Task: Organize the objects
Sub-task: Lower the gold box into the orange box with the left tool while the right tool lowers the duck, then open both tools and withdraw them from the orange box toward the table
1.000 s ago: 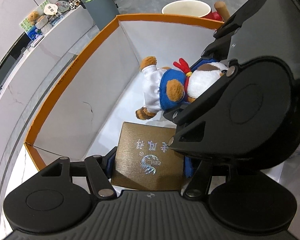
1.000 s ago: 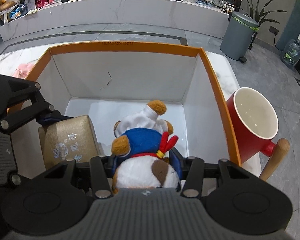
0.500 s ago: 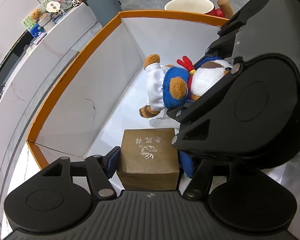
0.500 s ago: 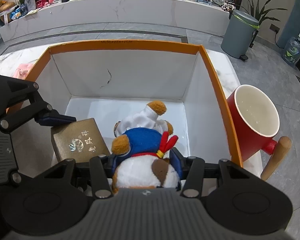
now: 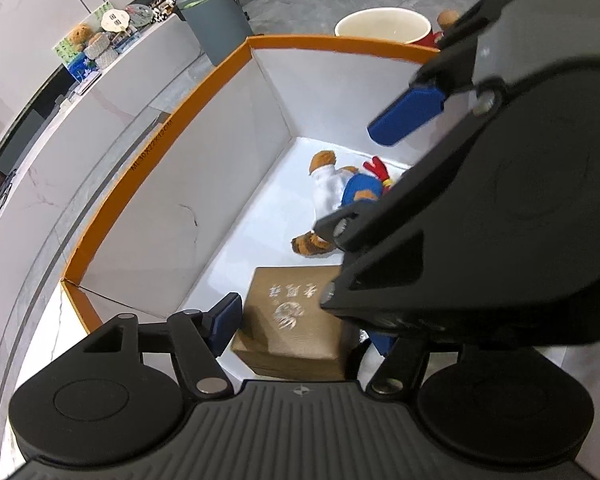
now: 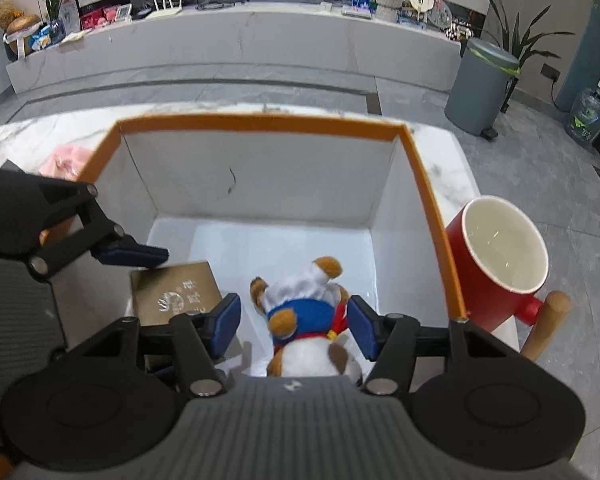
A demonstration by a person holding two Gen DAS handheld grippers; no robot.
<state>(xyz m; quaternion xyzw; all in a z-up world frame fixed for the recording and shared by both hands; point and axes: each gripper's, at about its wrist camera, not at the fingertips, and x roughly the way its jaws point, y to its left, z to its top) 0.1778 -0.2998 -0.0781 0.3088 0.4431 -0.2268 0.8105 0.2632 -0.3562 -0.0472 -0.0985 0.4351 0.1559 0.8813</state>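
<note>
Inside an orange-rimmed box on a marble bench, two handheld grippers stand with their jaws apart over the items they attend. The left gripper straddles a brown gift box lying near the box's near-left corner, blue pads clear of its sides. The right gripper brackets a plush dog in a blue shirt, lying on the white floor near the box's middle; neither pad appears to press the toy.

Both items look placed, so the sorting seems well along. Outside the right wall, touching or just beside it, a red mug with a wooden handle waits at the bench's right edge, likely next.

The risk now lies in the withdrawal. With both tools crowded into one box, a finger could snag the plush or nudge the gift box askew as it lifts. A wide swing towards the mug might also knock it off the bench edge.
</note>
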